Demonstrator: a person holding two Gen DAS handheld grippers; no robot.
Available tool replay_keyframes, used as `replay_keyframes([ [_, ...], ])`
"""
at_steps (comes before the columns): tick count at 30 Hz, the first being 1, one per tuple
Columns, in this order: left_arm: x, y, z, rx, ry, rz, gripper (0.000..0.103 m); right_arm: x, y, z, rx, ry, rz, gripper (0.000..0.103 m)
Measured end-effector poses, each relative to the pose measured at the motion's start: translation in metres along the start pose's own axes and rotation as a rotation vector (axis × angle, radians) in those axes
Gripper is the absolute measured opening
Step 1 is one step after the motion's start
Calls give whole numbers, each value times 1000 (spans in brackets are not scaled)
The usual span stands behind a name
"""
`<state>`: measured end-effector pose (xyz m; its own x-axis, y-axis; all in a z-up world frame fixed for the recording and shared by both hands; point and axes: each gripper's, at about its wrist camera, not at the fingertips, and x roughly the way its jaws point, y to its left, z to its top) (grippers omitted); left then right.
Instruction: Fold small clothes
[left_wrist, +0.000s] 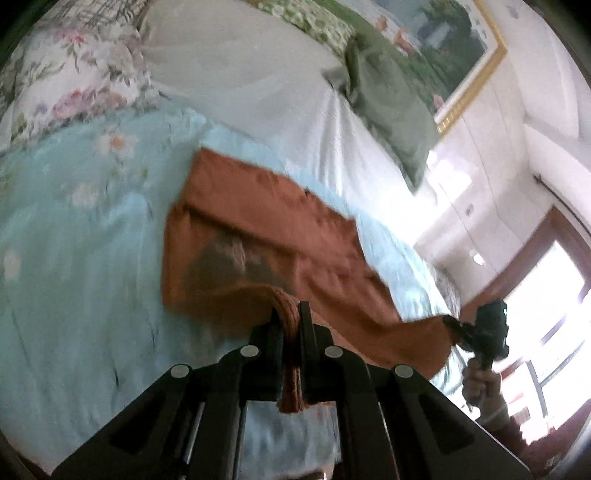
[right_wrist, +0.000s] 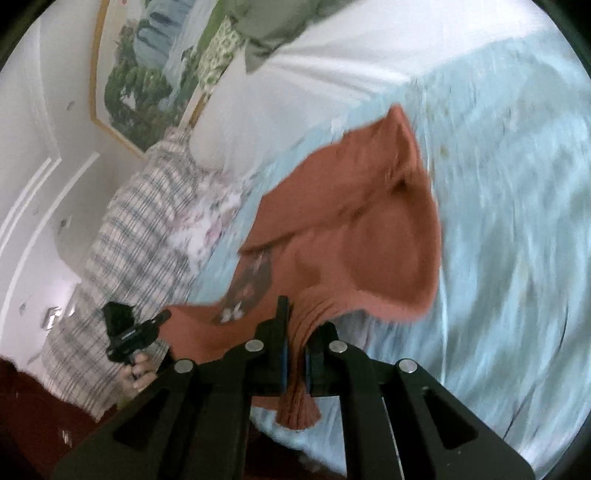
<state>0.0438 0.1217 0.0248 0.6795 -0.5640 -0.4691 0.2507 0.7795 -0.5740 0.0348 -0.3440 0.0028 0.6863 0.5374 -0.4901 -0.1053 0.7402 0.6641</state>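
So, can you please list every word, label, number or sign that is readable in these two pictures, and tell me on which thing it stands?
No text can be read in either view.
Garment: a dark print on the front, too blurred to tell whether it holds letters.
Other gripper: a pale mark on its black body, too small and blurred to read.
Painting: only scenery, no caption shows.

Daylight floods in through the window (left_wrist: 554, 306), blown out white, washing the wall beside it. My bedspread (right_wrist: 509, 221) smears with motion blur, and both views bend and darken at the rims.
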Motion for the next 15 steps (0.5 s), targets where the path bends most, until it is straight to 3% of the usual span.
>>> replay_keyframes([
  [8, 63, 9, 107, -4, -133, 139, 4, 59, -24, 107, 0, -95, -131, 7],
  [15, 151, 36, 168, -29, -93, 236, 4, 133, -60, 173, -6, -35, -254, 7],
])
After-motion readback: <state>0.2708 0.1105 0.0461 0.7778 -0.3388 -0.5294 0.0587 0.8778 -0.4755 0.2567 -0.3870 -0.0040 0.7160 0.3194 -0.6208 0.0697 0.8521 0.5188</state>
